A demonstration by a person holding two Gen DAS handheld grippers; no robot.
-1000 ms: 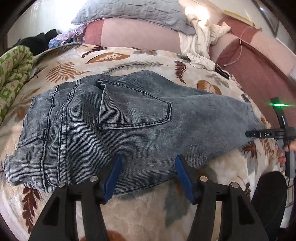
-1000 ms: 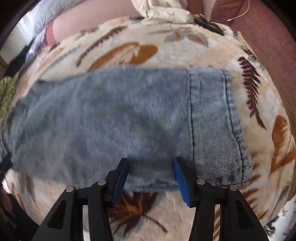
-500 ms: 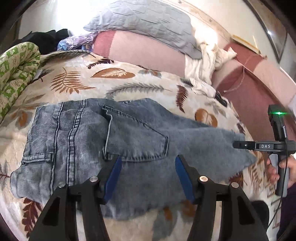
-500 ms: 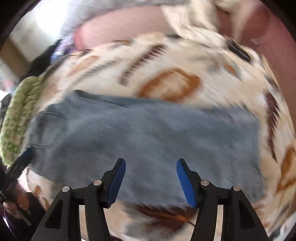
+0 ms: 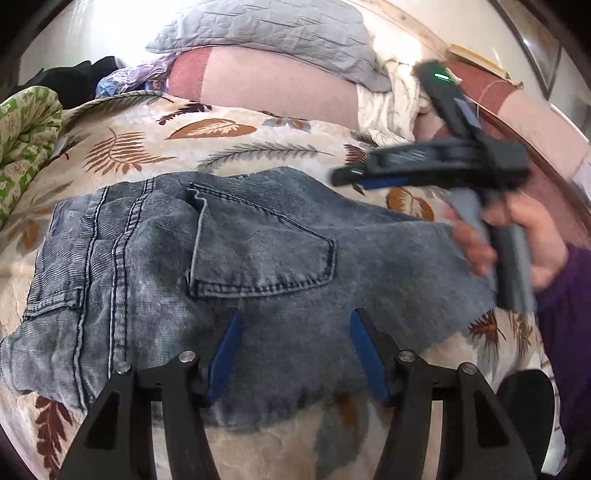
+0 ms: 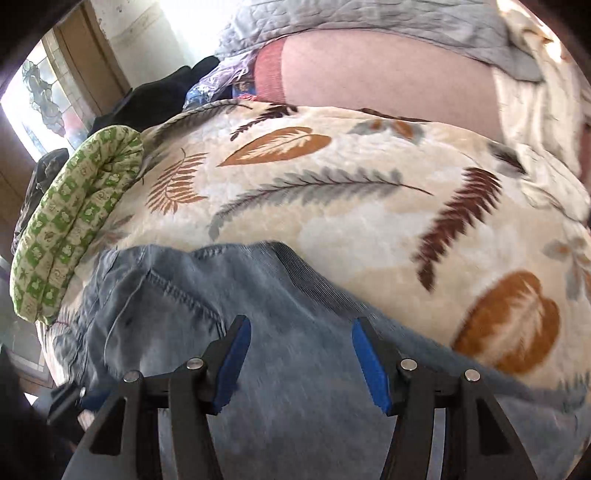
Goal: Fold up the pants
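Folded grey-blue jeans (image 5: 229, 266) lie flat on a cream leaf-print blanket (image 5: 221, 144), back pocket up, waistband at the left. My left gripper (image 5: 293, 343) is open and empty, its blue pads hovering over the jeans' near edge. The right gripper's body (image 5: 436, 166) shows in the left wrist view, held by a hand above the jeans' right end. In the right wrist view the jeans (image 6: 295, 387) fill the bottom, and my right gripper (image 6: 301, 354) is open and empty above them.
A green patterned rolled cloth (image 6: 74, 225) lies at the left edge of the blanket. A pink bolster (image 5: 280, 85) and grey pillow (image 5: 266, 29) sit at the back, with white cloth (image 5: 391, 103) beside them. Dark clothes (image 6: 155, 96) are piled far left.
The right gripper has lifted off the jeans' right end and swung up and leftward, open. The left gripper has backed up slightly, staying open. The jeans lie still.
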